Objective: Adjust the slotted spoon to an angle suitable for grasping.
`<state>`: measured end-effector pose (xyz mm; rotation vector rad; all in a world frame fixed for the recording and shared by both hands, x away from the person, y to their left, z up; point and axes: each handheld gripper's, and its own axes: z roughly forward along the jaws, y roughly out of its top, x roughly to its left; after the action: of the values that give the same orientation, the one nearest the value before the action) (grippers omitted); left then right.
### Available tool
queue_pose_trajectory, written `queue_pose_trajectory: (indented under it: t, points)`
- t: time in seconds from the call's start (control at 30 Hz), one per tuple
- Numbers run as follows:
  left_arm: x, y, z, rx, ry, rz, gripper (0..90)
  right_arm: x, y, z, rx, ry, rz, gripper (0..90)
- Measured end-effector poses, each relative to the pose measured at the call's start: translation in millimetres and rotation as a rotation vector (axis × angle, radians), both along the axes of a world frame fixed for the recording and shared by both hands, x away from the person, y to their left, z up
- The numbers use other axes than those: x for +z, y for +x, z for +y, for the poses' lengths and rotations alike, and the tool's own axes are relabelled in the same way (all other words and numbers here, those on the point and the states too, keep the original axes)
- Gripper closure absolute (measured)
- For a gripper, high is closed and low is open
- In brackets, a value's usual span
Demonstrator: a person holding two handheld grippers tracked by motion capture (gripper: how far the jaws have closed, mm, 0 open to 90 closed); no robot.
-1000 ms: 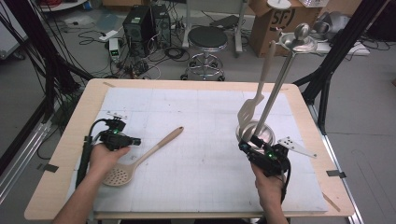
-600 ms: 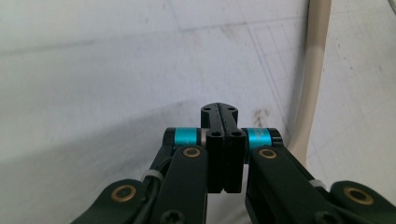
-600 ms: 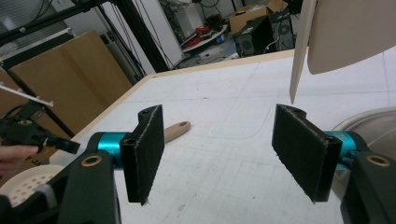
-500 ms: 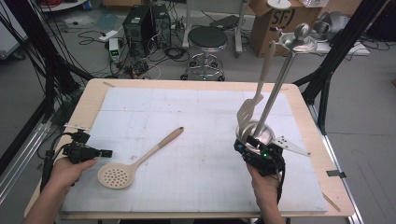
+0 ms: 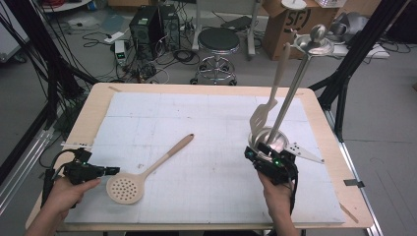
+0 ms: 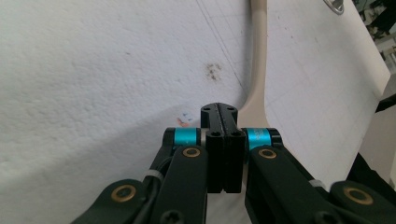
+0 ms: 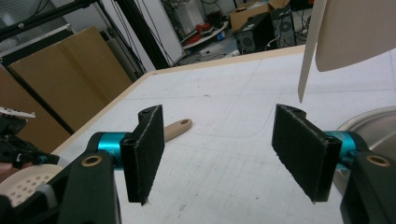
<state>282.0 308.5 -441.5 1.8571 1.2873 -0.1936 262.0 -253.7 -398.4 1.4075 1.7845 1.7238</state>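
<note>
A beige perforated spoon (image 5: pixel 147 167) lies flat on the white mat, head toward me and handle pointing far-right. My left gripper (image 5: pixel 113 170) is shut on nothing, low at the table's left, its tips just left of the spoon head. In the left gripper view the shut gripper (image 6: pixel 223 112) points along the spoon handle (image 6: pixel 259 56). My right gripper (image 5: pixel 263 155) is open, right in front of a metal holder (image 5: pixel 275 142) with a beige spatula (image 5: pixel 265 110) and a steel ladle (image 5: pixel 295 88) standing in it. Nothing sits between the open right gripper (image 7: pixel 229 154) jaws.
The white mat (image 5: pixel 211 123) covers most of the wooden table (image 5: pixel 93 108). A flat metal piece (image 5: pixel 305 152) lies right of the holder. The right gripper view shows the spoon handle (image 7: pixel 175 128), the spatula blade (image 7: pixel 355 32) and the holder rim (image 7: pixel 373 123).
My left gripper has drawn back from over the spoon to the left and toward the near edge. The spoon and my right gripper have stayed put.
</note>
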Motion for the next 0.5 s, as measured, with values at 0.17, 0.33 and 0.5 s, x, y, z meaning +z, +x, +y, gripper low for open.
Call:
queue_pose_trajectory:
  t: [0.17,0.33,0.5]
  points:
    - [-6.8,-0.8,-9.2,-0.012,0.019,0.013,90.0,0.3,-0.7,-1.7,0.001,0.004,0.001,33.9]
    - [-7.1,-3.4,-30.0,-0.064,0.031,0.017,90.0,-0.2,0.0,-3.3,0.000,0.010,0.009,33.9]
    - [-8.6,-11.9,-56.3,-0.134,0.045,0.017,89.9,-1.4,1.3,-4.6,-0.003,0.013,0.020,33.9]
